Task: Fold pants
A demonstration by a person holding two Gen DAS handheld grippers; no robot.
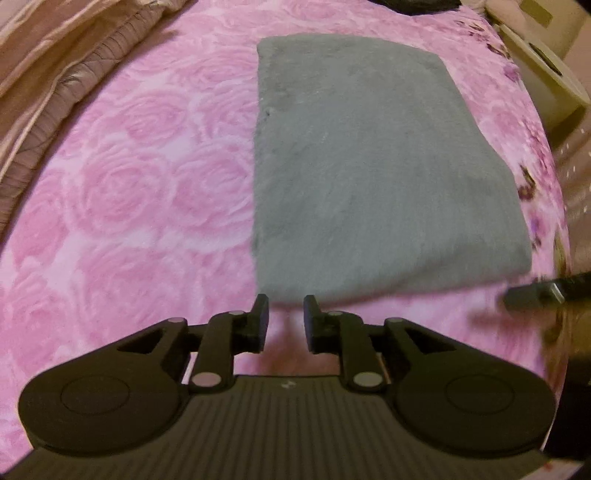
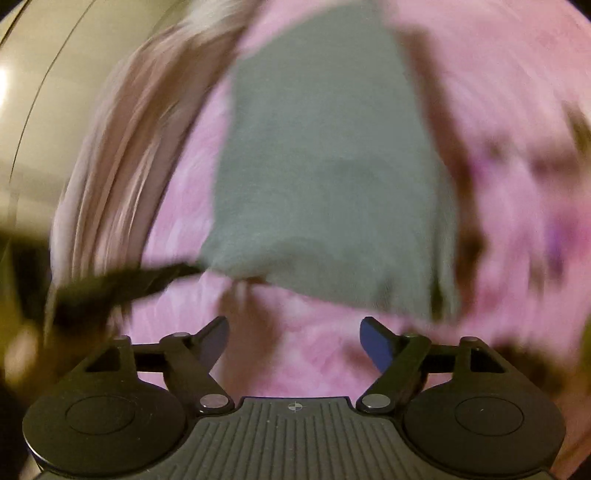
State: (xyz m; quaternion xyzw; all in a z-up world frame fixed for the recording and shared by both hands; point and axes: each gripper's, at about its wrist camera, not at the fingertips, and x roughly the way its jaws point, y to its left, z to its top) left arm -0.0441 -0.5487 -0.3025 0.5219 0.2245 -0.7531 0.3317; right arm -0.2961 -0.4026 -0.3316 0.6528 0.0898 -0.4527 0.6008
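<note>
The grey pants (image 1: 362, 166) lie folded into a flat rectangle on the pink rose-patterned bedspread (image 1: 129, 192). In the left wrist view my left gripper (image 1: 286, 314) hovers just short of the pants' near edge, its fingers a small gap apart with nothing between them. A dark finger of the other gripper (image 1: 543, 291) pokes in at the right edge. The right wrist view is motion-blurred: my right gripper (image 2: 293, 332) stands wide open and empty before the near edge of the grey pants (image 2: 325, 177). The left gripper shows as a dark streak (image 2: 122, 280) at the left.
A beige quilted blanket (image 1: 55, 74) is bunched along the far left of the bed. A cream-coloured piece of furniture (image 1: 543, 74) stands beyond the bed's right edge. A dark item (image 1: 417, 5) lies at the far end. Pink bedspread lies open left of the pants.
</note>
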